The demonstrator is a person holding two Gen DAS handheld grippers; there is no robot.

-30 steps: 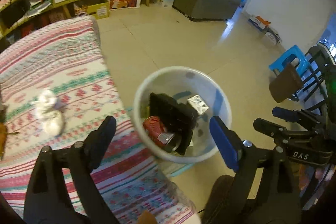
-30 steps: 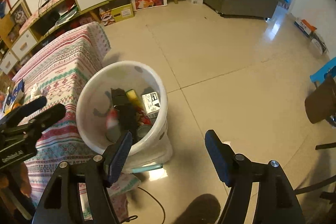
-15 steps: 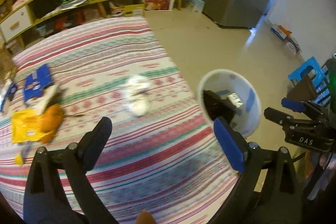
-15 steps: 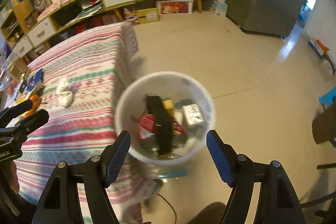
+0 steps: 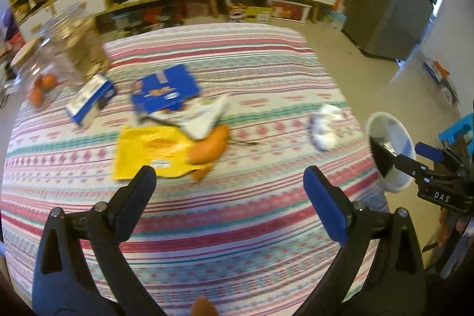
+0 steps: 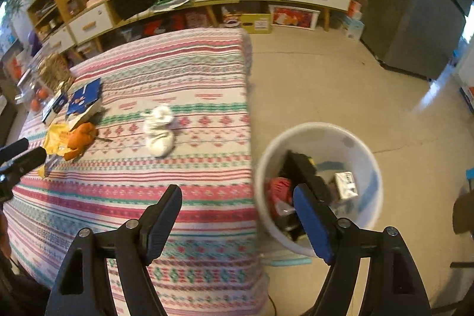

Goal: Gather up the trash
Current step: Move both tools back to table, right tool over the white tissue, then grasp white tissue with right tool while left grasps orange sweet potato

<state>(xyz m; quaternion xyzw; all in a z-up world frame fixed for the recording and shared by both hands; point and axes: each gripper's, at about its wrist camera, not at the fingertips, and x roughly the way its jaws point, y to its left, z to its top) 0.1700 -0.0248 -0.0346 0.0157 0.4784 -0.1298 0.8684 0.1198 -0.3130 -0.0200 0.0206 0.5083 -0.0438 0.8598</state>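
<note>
1. The left gripper [image 5: 229, 182] stands wide open with nothing between its jaws; they have just been opening, and it hangs over the striped cloth of the table [image 5: 237, 227] in the lower middle of the left wrist view.
2. The right gripper [image 6: 237, 209] is partly open and empty too, its jaws having just been opening; one finger lies over the table edge, the other over the bin [image 6: 320, 138].
3. The white bin stands on the floor just beside the table, at lower right in the right wrist view. It holds a black object, a red can and a small white carton.
4. A crumpled white tissue [image 6: 160, 129] lies on the table left of the bin, apart from the other litter.
5. In the left wrist view a yellow wrapper [image 5: 148, 150] lies at centre left, touching an orange thing [image 5: 210, 147], perhaps peel; the blur hides which.
6. Above them lie a blue packet [image 5: 164, 89] and a small blue-and-white box [image 5: 90, 98].
</note>
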